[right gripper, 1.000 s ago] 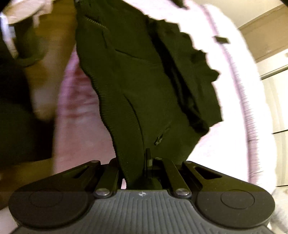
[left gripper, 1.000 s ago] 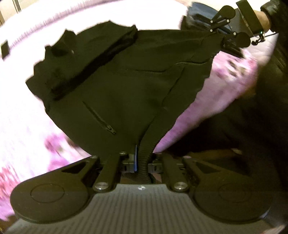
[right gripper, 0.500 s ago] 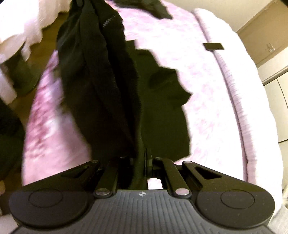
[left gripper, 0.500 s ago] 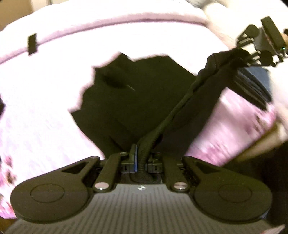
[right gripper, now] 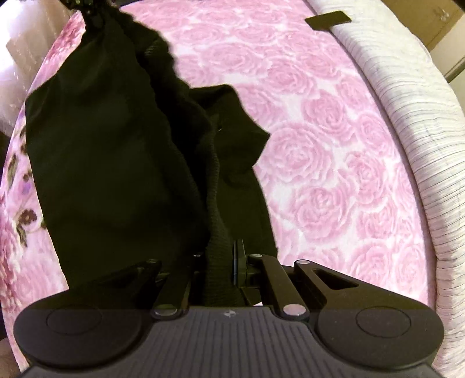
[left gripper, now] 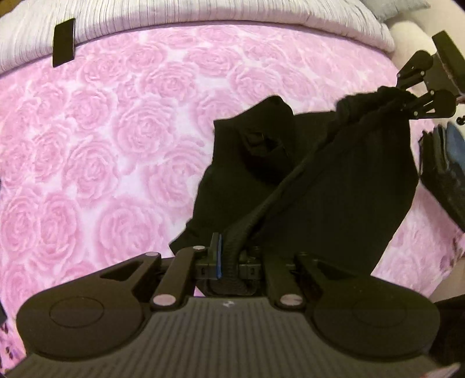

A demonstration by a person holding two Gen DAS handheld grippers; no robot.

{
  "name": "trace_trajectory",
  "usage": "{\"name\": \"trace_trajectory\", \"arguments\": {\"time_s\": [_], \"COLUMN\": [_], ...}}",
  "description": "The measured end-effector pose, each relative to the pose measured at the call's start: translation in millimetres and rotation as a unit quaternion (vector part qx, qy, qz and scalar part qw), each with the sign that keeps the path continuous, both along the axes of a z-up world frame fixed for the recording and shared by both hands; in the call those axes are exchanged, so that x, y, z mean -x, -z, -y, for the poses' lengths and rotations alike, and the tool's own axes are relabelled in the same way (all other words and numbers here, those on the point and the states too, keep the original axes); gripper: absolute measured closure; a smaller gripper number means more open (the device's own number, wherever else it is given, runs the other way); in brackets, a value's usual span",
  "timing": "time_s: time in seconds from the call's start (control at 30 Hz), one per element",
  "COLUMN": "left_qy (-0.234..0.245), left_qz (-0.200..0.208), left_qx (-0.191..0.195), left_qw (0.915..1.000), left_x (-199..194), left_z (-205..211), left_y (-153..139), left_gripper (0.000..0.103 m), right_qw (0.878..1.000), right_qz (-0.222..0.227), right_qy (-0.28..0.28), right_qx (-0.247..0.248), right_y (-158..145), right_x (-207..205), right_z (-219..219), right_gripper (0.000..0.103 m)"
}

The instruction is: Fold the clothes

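A black jacket (left gripper: 334,186) hangs over a pink rose-patterned bed cover (left gripper: 101,145), its ribbed hem stretched between both grippers. My left gripper (left gripper: 231,256) is shut on one end of the ribbed hem. In the left wrist view my right gripper (left gripper: 407,100) sits at the upper right, clamped on the other end. From the right wrist view the jacket (right gripper: 110,151) drapes down to the left, and my right gripper (right gripper: 222,267) is shut on the hem. The jacket's lower part rests bunched on the bed cover (right gripper: 334,145).
A grey striped quilt (left gripper: 203,14) lies along the far side of the bed, also at the right of the right wrist view (right gripper: 421,116). A black tag (left gripper: 63,40) marks its edge. Folded dark clothes (left gripper: 444,168) lie at the right.
Both grippers carried the jacket hem up and forward over the bed. The spread-out jacket has folded over on itself, and more pink cover shows now.
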State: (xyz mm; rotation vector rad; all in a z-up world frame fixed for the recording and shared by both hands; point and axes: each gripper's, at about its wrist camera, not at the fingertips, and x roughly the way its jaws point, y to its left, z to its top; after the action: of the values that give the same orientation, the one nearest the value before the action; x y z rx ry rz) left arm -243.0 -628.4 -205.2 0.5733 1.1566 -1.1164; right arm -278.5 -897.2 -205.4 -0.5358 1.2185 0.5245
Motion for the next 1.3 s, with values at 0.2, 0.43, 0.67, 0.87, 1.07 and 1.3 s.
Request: {"name": "trace_trajectory", "arguments": {"time_s": [0.2, 0.43, 0.67, 0.87, 1.07, 1.3], "left_qy": [-0.010, -0.033, -0.040, -0.086, -0.155, -0.170], "left_qz": [-0.049, -0.093, -0.106, -0.089, -0.061, -0.018], "left_qx": [-0.004, -0.013, 0.003, -0.015, 0.002, 0.027], "left_qw": [0.9988, 0.9951, 0.9936, 0.9922, 0.9861, 0.9848], "left_x": [-60, -106, -125, -135, -142, -104], "left_z": [13, 21, 19, 26, 7, -14], "left_y": [41, 115, 123, 144, 131, 83], "left_gripper": [0.097, 0.096, 0.096, 0.086, 0.086, 0.085], "right_qw": [0.999, 0.992, 0.986, 0.968, 0.927, 0.874], "right_qz": [-0.032, -0.052, -0.049, -0.042, 0.025, 0.108], "right_qy": [0.038, 0.112, 0.153, 0.237, 0.352, 0.461], "right_qx": [-0.018, -0.029, -0.050, -0.063, -0.125, -0.106], "right_y": [37, 111, 121, 143, 117, 95], "right_x": [-54, -99, -115, -118, -81, -24], "right_z": [6, 13, 25, 37, 68, 100], "right_gripper": [0.100, 0.100, 0.098, 0.076, 0.054, 0.052]}}
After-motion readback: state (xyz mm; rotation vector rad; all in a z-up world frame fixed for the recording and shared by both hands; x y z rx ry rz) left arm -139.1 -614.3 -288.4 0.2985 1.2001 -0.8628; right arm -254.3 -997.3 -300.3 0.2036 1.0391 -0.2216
